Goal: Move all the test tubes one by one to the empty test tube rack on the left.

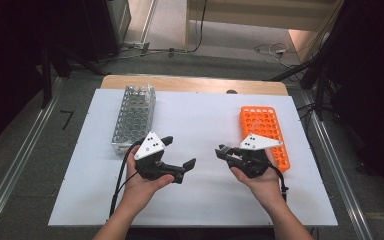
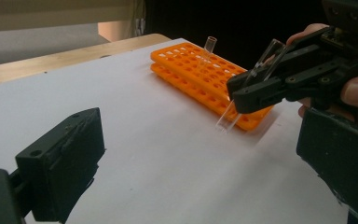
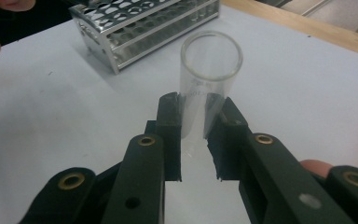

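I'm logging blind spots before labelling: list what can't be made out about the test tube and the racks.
- Test tube: its lower part, hidden behind the right gripper in the right gripper view.
- Metal rack: far end cut off by the top edge there; whether it holds tubes is unclear.
- Orange rack: the tube standing in it is too small to see in the high view.

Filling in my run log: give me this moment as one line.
right gripper: shut on glass test tube, off the table | left gripper: open, empty | orange rack: one tube standing | metal rack: untouched
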Demonstrator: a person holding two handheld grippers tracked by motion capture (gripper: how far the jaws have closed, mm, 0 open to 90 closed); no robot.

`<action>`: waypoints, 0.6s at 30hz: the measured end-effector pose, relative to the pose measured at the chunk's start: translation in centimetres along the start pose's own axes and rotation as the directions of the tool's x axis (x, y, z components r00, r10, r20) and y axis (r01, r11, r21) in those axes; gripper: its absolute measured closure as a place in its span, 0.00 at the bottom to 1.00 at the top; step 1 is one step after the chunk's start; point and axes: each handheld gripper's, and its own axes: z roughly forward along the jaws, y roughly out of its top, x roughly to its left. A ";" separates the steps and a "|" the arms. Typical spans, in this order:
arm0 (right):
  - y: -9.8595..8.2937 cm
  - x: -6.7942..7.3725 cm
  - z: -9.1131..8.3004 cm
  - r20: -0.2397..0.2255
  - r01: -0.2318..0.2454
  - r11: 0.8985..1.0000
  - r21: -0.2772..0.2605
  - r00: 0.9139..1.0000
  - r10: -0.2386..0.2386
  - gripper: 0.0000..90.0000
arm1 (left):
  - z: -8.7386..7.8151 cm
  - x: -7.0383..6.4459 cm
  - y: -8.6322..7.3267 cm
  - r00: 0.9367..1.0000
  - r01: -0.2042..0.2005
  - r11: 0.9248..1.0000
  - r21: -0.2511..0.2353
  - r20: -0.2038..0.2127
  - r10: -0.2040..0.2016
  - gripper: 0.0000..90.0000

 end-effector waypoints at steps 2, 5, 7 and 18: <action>0.0 0.5 0.3 -0.013 0.007 1.000 0.005 1.000 -0.007 0.82 | 0.1 -0.2 0.0 1.000 -0.002 1.000 0.001 0.007 0.002 0.01; 0.1 1.3 0.8 -0.034 0.026 1.000 0.012 0.999 -0.026 0.82 | 0.2 -0.4 0.1 1.000 -0.006 1.000 0.002 0.013 0.006 0.01; 0.1 1.8 1.1 -0.044 0.039 0.999 0.019 0.998 -0.038 0.82 | 0.3 -0.6 0.1 1.000 -0.007 1.000 0.000 0.020 0.007 0.02; 0.2 3.4 1.6 -0.094 0.073 0.997 0.027 0.993 -0.070 0.82 | 0.7 -1.5 0.1 0.998 -0.027 1.000 0.013 0.058 0.026 0.07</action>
